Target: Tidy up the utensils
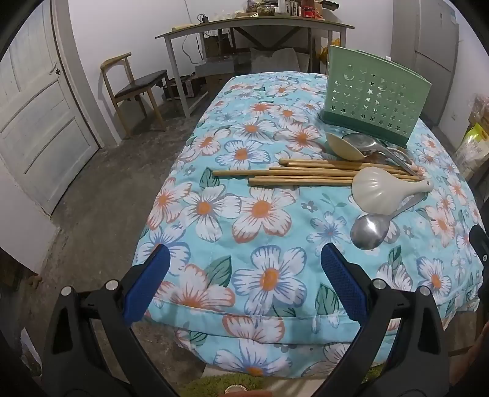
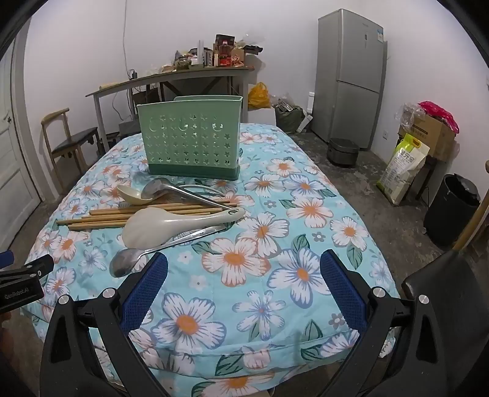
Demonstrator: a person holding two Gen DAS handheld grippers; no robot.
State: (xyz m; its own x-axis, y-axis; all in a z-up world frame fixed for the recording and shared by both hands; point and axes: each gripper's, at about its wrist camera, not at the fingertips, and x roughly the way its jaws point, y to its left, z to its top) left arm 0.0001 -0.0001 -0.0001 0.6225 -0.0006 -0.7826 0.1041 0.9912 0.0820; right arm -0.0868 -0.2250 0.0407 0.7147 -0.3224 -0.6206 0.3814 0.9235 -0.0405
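A green perforated utensil holder (image 1: 373,100) (image 2: 192,143) stands upright on the flowered tablecloth. In front of it lies a pile: several wooden chopsticks (image 1: 299,175) (image 2: 122,215), a white rice paddle (image 1: 379,189) (image 2: 171,224), a steel spoon (image 1: 368,233) (image 2: 125,264), a steel ladle (image 1: 363,145) (image 2: 159,187) and a beige spoon (image 1: 343,146) (image 2: 131,194). My left gripper (image 1: 244,268) is open and empty, over the near table edge, left of the pile. My right gripper (image 2: 244,268) is open and empty, right of the steel spoon.
The table's cloth (image 1: 259,213) (image 2: 275,189) hangs over the near edge. A chair (image 1: 134,88) (image 2: 73,143), a cluttered side table (image 1: 253,27) (image 2: 171,76), a door (image 1: 33,128), a fridge (image 2: 351,76), a black bin (image 2: 452,210) and bags stand around.
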